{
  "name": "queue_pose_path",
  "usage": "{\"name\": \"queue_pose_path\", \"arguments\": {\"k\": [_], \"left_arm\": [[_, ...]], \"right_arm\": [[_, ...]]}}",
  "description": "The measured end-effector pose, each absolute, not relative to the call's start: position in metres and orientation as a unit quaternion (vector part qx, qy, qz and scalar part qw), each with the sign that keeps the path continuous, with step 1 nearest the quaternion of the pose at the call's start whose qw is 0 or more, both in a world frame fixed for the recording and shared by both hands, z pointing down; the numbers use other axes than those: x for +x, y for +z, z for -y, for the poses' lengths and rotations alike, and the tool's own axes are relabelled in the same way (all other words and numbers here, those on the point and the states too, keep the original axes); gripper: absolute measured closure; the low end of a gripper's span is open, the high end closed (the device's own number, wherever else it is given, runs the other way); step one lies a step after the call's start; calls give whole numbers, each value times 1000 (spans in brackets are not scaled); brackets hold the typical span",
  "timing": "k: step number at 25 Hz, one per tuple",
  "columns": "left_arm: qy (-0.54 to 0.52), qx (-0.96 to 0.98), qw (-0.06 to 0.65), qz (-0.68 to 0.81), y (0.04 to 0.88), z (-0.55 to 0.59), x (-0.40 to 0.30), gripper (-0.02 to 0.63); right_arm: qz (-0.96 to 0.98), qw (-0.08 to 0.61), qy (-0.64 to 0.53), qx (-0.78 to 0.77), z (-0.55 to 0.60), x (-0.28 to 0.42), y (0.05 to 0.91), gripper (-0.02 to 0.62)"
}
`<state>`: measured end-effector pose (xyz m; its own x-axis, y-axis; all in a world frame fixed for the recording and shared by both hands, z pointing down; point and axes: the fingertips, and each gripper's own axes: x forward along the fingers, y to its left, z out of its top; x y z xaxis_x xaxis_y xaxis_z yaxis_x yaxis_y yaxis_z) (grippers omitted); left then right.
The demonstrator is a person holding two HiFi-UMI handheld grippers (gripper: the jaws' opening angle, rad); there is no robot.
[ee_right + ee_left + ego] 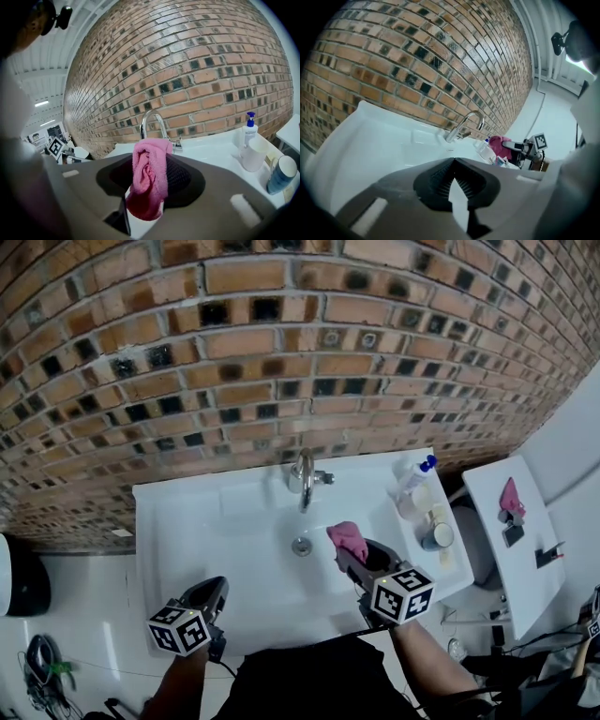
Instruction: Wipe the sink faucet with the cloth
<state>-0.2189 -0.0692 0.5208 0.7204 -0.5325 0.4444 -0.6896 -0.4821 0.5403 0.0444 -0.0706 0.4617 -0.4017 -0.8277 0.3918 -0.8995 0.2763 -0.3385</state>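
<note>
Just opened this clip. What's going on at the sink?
A person stands at a white sink with a gripper in each hand. The right gripper is clamped on a pink cloth and holds it over the basin, short of the faucet and not touching it. The left gripper is shut with nothing in it, near the sink's front edge. The wiping has not yet begun.
</note>
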Motion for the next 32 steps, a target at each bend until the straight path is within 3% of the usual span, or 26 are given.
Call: {"name": "queue_pose_path", "arguments": {"k": [5,14,21,32], "left_arm": [[104,837,364,396,522,79,-214,600],[119,810,382,428,526,86,-162,600],[166,794,398,428,543,92,-128,600],[215,798,408,387,560,119,-73,600]], "right_arm": [[795,-5,283,536,116,82,455,420],[781,-68,342,518,194,143,516,420],[779,-57,392,486,242,145,572,419],[779,-92,445,432,274,121,600,419]]}}
